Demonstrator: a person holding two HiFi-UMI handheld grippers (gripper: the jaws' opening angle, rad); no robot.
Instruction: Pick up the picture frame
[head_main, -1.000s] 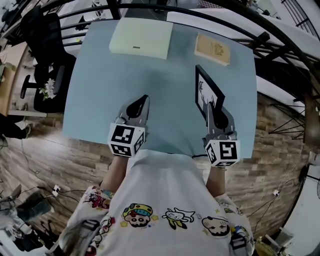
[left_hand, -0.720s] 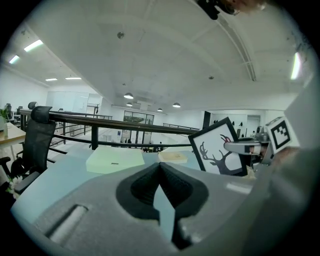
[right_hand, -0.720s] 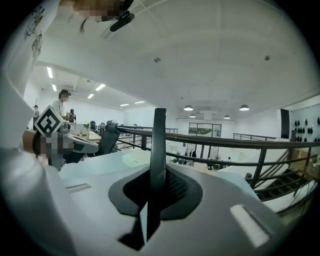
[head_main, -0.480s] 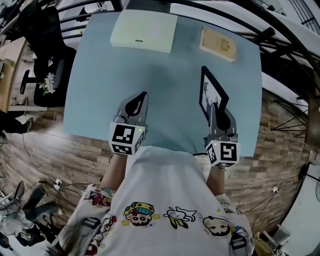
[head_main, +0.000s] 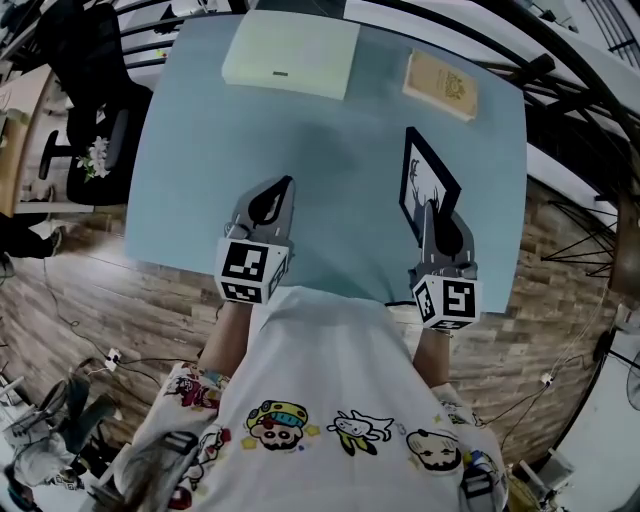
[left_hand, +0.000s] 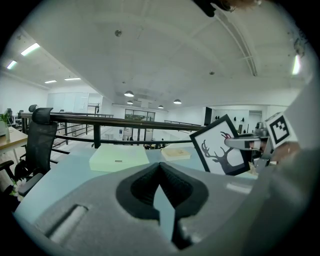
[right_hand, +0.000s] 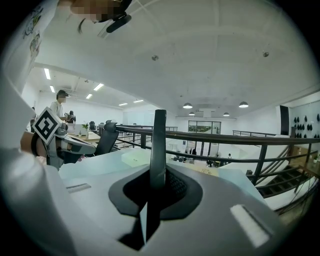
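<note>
A black picture frame (head_main: 424, 184) with a deer print stands on edge above the light blue table (head_main: 330, 130), held upright. My right gripper (head_main: 428, 212) is shut on its near edge; in the right gripper view the frame (right_hand: 158, 150) shows edge-on as a thin dark bar between the jaws. The left gripper view shows the frame's deer picture (left_hand: 221, 149) at the right. My left gripper (head_main: 284, 188) hovers over the table's near left part, shut with nothing in it.
A pale green flat box (head_main: 291, 54) lies at the table's far side, with a tan book (head_main: 441, 84) to its right. A black office chair (head_main: 85, 110) stands left of the table. Black railings (head_main: 560, 110) run behind and to the right.
The frame and both grippers hold nearly the same place; only the head view has shifted a little.
</note>
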